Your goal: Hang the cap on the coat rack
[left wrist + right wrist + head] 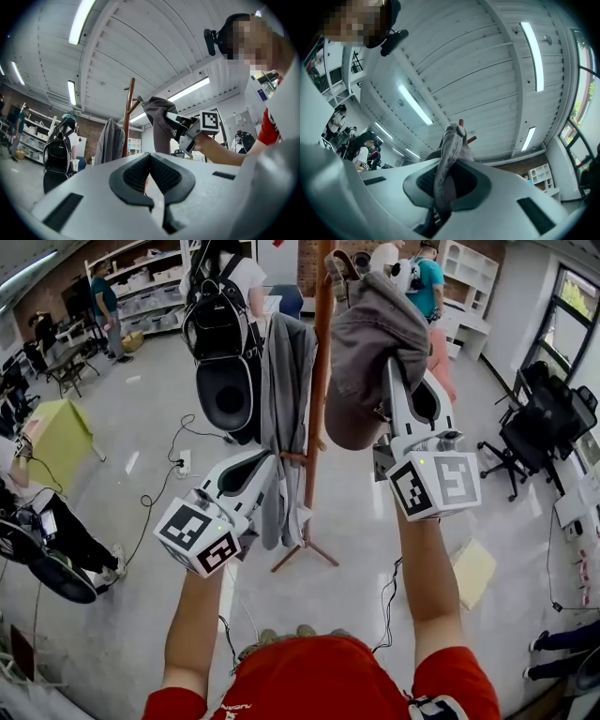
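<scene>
Right gripper (394,395) clamps the cap (366,343) beside the coat rack (322,381); left gripper (253,474) sits closed, empty. Miss the peg and the cap could fall.

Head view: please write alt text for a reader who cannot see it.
The right tool holds a grey cap high by the coat rack. The left tool, shut and empty, is lower, beside a grey jacket hanging there.

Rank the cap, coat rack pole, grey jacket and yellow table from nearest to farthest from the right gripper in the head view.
1. cap, clamped in the jaws of the right gripper.
2. coat rack pole, just left of it.
3. grey jacket, hanging on the pole's left side.
4. yellow table, far left on the floor.
</scene>
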Tool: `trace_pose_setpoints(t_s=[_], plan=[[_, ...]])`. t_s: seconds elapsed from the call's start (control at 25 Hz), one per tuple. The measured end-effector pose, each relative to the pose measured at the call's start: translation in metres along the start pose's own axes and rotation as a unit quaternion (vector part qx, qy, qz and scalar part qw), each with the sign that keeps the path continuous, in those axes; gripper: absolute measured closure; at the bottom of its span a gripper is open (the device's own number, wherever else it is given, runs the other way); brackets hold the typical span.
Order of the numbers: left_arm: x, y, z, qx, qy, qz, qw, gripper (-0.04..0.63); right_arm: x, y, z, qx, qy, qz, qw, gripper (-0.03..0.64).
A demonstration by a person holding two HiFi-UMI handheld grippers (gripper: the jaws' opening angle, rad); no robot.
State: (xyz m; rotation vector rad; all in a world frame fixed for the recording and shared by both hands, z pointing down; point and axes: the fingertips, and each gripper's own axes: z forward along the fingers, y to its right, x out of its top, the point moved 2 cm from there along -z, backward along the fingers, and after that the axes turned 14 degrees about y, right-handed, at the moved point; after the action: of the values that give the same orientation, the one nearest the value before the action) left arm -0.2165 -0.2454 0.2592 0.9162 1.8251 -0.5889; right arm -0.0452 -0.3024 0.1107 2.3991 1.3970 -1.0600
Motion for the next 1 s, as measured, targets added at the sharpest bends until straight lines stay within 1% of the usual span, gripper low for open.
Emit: trace_pose_setpoints(t_s=[0.2,0.32,0.44,0.6,0.84,0.92,1.0], plan=[[0.002,-0.01,0.003,-0.024,0.0,-0.006,0.9997,0.586,-0.019,-0.004,0.004,-0.014,-0.026,-0.001,1.0,0.578],[-0.002,-0.014,0.007,-0.033,-0.001,-0.009,0.9994,0.586,-0.039,0.0,0.005,-0.018,-0.047,-0.001,0.999,0.578],[-0.006,-0.02,0.007,-0.042,-0.003,-0.012,0.999,0.586,-0.058,0.001,0.008,-0.024,-0.065,-0.012,0.998,0.578],[-0.01,-0.031,0.002,-0.045,-0.006,-0.017,0.9988,0.586,-0.083,-0.001,0.011,-0.031,-0.083,-0.026,0.996,0.578],[-0.018,-0.045,-0.005,-0.051,-0.008,-0.018,0.9985,0.586,-0.109,-0.011,0.003,-0.03,-0.092,-0.028,0.995,0.574],[-0.019,-0.046,-0.004,-0.05,-0.011,-0.022,0.9984,0.586,-0.113,-0.011,0.001,-0.027,-0.098,-0.023,0.995,0.55],[-0.019,-0.046,-0.001,-0.052,-0.014,-0.026,0.9982,0.586,-0.115,-0.012,0.0,-0.021,-0.106,-0.015,0.994,0.499]])
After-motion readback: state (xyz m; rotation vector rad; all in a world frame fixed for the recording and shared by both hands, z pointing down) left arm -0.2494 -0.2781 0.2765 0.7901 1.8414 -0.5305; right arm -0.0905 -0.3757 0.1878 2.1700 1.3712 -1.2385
